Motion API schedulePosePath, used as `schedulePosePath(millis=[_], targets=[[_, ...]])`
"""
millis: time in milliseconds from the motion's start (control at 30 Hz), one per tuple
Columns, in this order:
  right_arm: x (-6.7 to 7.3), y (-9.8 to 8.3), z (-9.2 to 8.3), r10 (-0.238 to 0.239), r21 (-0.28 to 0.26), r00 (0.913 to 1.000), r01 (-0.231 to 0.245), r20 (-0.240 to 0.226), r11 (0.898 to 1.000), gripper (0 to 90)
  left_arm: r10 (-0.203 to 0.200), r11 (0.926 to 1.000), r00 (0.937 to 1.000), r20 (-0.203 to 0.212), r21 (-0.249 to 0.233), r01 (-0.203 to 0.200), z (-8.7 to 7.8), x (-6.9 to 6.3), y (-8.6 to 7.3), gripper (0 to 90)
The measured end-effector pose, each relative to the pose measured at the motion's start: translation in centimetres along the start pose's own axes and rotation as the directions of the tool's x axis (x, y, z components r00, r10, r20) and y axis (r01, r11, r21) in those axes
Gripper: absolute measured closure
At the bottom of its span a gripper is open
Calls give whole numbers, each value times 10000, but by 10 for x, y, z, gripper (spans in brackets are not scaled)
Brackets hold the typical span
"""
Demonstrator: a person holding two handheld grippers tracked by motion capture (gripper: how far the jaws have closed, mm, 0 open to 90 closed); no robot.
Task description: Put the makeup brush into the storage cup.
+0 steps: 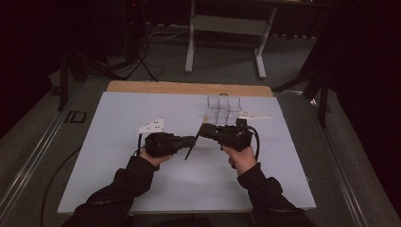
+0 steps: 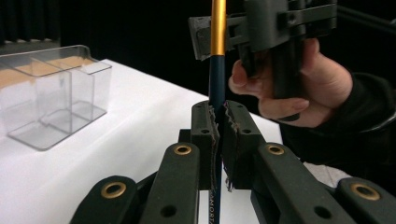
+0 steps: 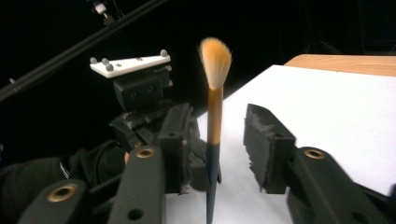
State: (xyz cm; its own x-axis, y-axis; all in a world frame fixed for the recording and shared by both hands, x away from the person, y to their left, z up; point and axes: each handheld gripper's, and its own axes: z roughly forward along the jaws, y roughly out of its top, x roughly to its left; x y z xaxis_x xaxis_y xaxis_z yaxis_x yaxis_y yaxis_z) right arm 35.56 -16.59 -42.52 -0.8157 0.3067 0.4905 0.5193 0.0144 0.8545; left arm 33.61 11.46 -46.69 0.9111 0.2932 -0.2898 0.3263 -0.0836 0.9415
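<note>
Brush [image 2: 216, 70] pinched by left gripper [image 2: 217, 122] jaws, frame centre; right gripper [image 3: 215, 140] jaws spread around it. Handover seemingly underway: closure advised before release.

Partial white lettering, unreadable, on the brush handle [image 2: 215, 196]

Brush [image 2: 216, 70] tip cut off — left gripper view's top edge.
</note>
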Motion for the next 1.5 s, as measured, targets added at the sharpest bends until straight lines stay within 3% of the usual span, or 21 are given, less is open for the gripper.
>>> schedulePosePath(millis=[267,500,567,767,800,867,900,1133,1267,1300,1333,1400,1433,1500], targets=[[-2,0,5,251,-71,9991,-253,-336,9997,722,-17,10000,10000,76,67,16,-1,1,-1,837],[-3,-2,10,252,2,9985,-252,-485,9997,796,-26,9990,9997,230,437,16,1,1,-2,837],[0,-4,10,-123,84,9998,124,-157,9999,838,-79,9987,9997,224,503,68,1,1,-3,837],[4,-5,11,-487,177,9983,482,312,9987,844,66,9965,9998,-166,831,-52,3,-2,0,833],[4,-5,11,-509,165,9980,504,365,9986,845,-64,9957,9993,-372,919,98,3,-4,2,801],[5,-5,11,-602,183,9975,595,360,9981,845,-658,9896,9964,-527,1242,720,5,-4,5,513],[6,-4,11,-663,222,9971,655,373,9976,845,-529,9901,9969,-588,1271,600,5,-5,6,457],[6,0,10,-788,301,9964,780,297,9965,845,-177,9852,9955,-927,1681,332,6,-11,8,277],[9,4,9,-924,346,9954,915,261,9952,845,-350,9838,9936,-1070,1711,531,4,-11,12,184],[9,5,8,-972,355,9950,963,236,9947,845,-236,9851,9913,-1291,1660,451,3,-12,13,175],[10,7,8,-1013,379,9945,1003,255,9942,845,-301,9846,9931,-1130,1678,490,1,-11,14,155],[10,9,7,-1057,390,9942,1049,210,9937,845,-231,9847,9892,-1449,1674,475,-1,-13,16,131],[10,11,7,-1116,454,9935,1105,215,9928,845,-578,9820,9908,-1221,1719,785,-2,-11,18,128],[11,14,5,-1185,480,9927,1173,215,9919,845,-527,9789,9916,-1184,1903,747,-4,-10,18,4]])
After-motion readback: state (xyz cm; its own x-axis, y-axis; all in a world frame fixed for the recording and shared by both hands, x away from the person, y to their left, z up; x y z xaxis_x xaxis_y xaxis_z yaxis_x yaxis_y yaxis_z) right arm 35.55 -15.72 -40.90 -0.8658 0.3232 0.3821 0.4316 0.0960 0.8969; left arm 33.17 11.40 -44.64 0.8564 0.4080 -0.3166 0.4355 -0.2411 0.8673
